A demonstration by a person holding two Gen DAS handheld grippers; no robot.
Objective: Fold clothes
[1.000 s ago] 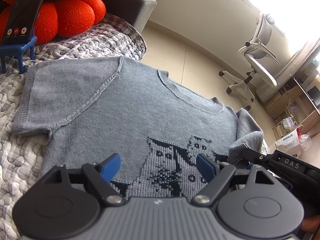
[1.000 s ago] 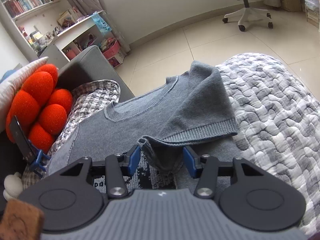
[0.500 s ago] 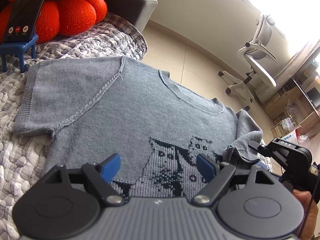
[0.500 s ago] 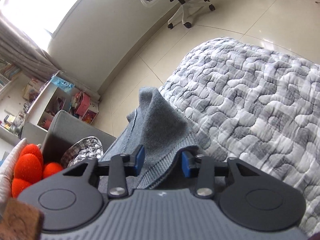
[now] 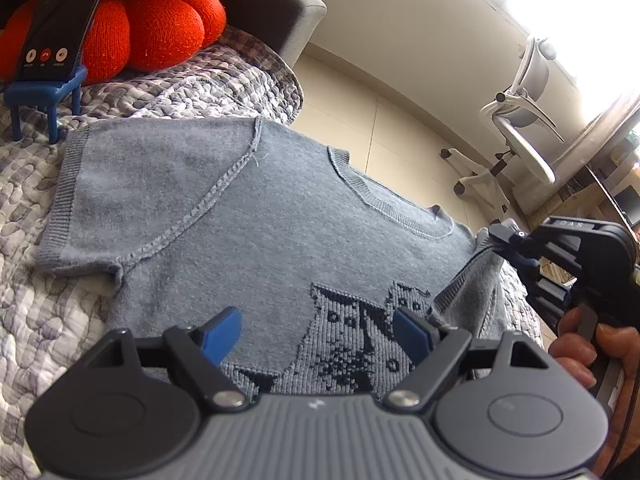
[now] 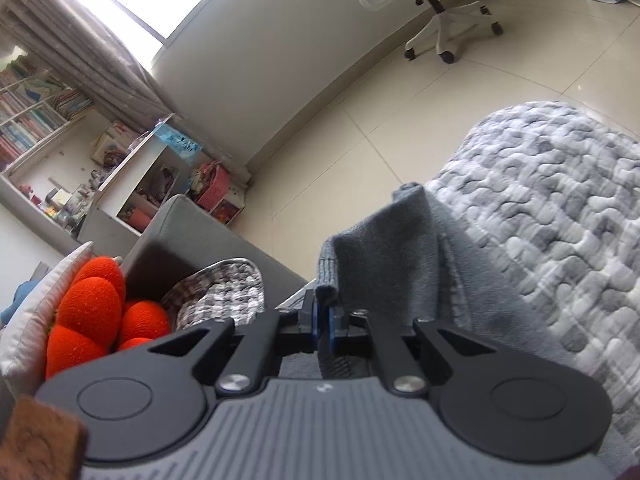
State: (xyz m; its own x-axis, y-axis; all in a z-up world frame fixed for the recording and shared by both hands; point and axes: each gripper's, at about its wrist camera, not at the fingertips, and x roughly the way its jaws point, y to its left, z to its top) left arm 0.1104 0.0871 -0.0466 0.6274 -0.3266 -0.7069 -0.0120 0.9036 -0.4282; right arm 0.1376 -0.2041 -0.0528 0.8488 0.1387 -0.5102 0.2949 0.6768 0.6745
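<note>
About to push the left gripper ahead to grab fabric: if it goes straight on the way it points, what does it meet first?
Most likely the grey sweater itself. The left gripper hangs with open jaws low over the cat pattern, aimed across the chest toward the collar. Height above the knit is unclear.

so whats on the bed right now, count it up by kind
sweater: 1, grey, one sleeve shut in the right gripper
cushion: 1, orange
phone: 1, leaning on its stand
blue stand: 1
grippers: 2, with the left gripper open over the sweater
total: 6
</note>
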